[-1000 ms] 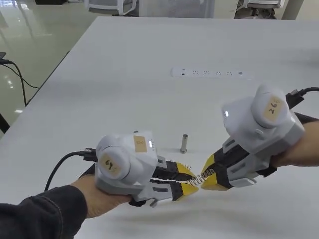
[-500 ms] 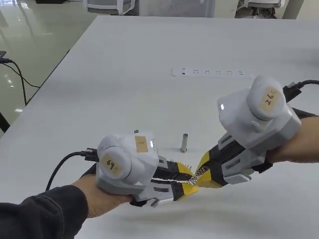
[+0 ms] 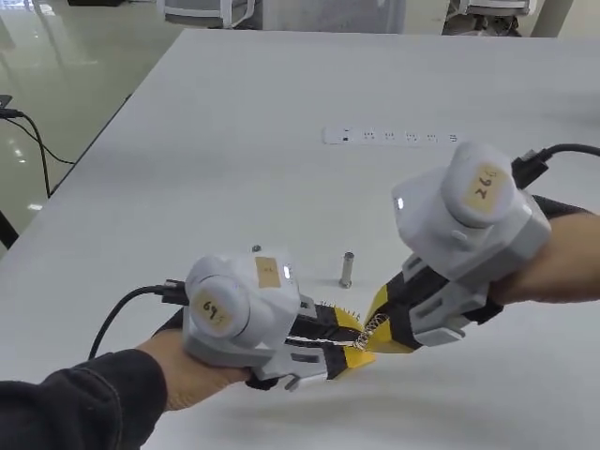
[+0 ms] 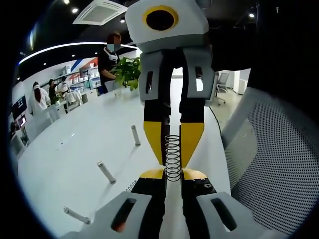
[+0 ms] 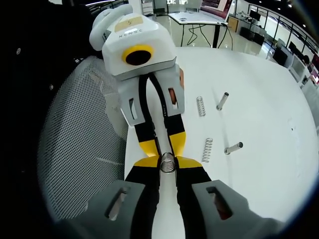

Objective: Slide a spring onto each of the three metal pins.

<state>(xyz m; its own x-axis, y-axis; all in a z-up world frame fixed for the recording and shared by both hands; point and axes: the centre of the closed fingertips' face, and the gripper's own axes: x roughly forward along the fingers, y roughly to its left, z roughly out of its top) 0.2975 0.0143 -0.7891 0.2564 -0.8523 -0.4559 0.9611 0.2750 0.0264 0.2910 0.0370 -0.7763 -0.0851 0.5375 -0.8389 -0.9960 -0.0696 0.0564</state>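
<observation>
Near white bench (image 3: 234, 122) edge, head view: left gripper (image 3: 345, 343) and right gripper (image 3: 386, 330) tip to tip, both clamped on one thin steel coil spring (image 3: 372, 329); upright grey metal pin (image 3: 348, 269) just beyond. Left gripper view: three pins (image 4: 106, 172), all bare. Right gripper view: two loose springs (image 5: 200, 105). Step judged: spring hand-over; next, one gripper releases, other threads a pin.

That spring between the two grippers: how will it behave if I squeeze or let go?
The spring is thin open wire coil, so it probably bends and squashes easily. Pinched between narrow fingers, it may flick out. Loose on the table, its round shape would likely roll.
</observation>
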